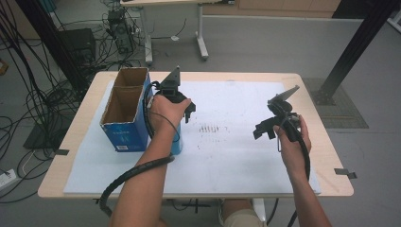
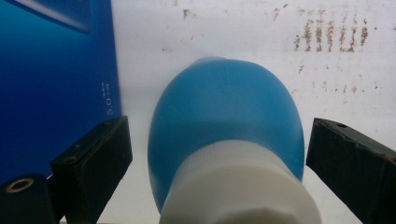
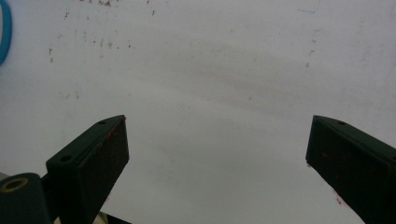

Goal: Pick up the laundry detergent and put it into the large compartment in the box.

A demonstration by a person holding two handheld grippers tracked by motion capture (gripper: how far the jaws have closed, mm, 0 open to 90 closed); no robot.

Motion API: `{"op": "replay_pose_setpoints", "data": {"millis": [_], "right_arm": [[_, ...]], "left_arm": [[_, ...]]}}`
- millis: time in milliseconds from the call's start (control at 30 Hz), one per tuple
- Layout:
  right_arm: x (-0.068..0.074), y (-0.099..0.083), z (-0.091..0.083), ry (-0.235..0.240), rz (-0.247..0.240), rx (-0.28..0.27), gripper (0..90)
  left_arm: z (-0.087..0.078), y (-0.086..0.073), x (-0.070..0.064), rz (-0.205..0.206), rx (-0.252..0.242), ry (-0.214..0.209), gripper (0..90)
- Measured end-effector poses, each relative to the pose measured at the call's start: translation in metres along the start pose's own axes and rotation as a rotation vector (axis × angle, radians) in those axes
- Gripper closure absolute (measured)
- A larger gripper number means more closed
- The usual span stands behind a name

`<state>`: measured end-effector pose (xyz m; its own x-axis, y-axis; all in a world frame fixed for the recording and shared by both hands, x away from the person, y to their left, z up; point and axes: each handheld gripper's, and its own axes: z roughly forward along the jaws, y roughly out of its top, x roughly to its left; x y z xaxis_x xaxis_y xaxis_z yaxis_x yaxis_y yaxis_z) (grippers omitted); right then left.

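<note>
White-capped blue bottle stands between open tongs.

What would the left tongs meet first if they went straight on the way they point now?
Most likely the blue bottle: its white cap sits right between the open left tongs, with a gap on each side. The blue box stands off to one side, out of that line. Depth is hard to judge.
</note>
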<state>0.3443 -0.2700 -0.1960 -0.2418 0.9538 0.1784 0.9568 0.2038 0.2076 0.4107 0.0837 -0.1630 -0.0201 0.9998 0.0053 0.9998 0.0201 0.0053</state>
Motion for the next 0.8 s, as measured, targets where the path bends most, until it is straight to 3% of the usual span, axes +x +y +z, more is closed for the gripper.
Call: {"op": "replay_pose_setpoints", "data": {"millis": [800], "right_arm": [[0.0001, 0.001, 0.001, 0.003, 0.003, 0.005, 5.8]], "left_arm": [[0.0012, -0.0008, -0.0035, 0.004, -0.01, 0.013, 7.5]]}}
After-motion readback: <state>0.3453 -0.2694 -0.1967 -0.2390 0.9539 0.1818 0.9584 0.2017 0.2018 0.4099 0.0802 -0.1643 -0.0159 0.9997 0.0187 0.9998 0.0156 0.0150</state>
